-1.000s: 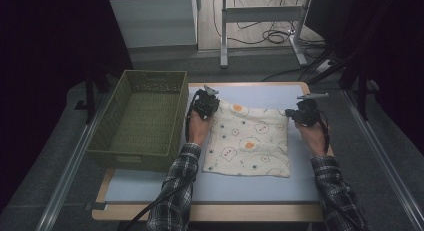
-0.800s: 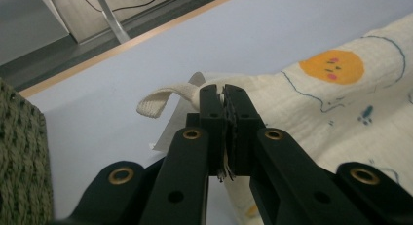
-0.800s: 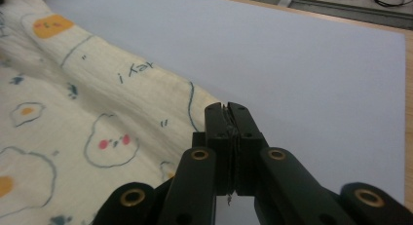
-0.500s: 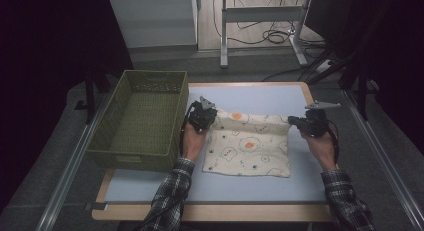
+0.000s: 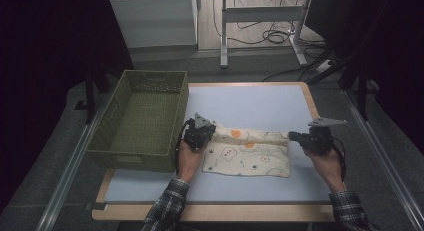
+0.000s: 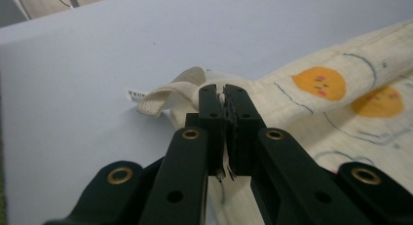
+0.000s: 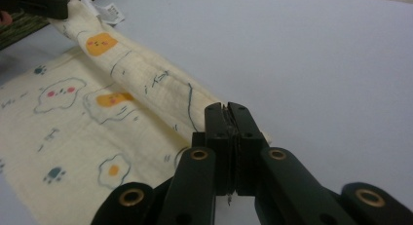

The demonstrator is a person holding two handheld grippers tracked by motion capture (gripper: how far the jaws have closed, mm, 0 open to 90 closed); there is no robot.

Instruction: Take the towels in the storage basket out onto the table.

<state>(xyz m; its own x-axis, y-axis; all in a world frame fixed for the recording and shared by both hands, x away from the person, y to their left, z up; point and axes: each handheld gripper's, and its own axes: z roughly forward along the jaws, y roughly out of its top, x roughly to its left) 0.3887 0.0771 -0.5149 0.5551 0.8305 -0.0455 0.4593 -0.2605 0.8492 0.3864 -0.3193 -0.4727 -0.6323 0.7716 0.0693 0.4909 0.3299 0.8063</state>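
Note:
A cream cloth (image 5: 247,156) printed with eggs and clouds lies on the pale blue table (image 5: 250,103), its far edge lifted and rolled back over itself. My left gripper (image 5: 212,132) is shut on the cloth's far left corner; in the left gripper view the jaws (image 6: 223,91) pinch the fabric (image 6: 341,88) beside a white hanging loop (image 6: 165,96). My right gripper (image 5: 292,137) is shut on the far right corner, where the jaws (image 7: 227,108) clamp the folded edge of the cloth (image 7: 73,137). The left gripper (image 7: 44,3) is at the far end of that fold.
A green mesh basket (image 5: 135,158) stands at the table's left, close beside my left hand. The far half of the table is bare blue surface. Wooden edging (image 5: 305,93) runs round the table, with cables on the floor beyond.
Both grippers have moved toward the person, carrying the cloth's far edge with them. The cloth now covers less of the table, and its far part is folded over the near part.

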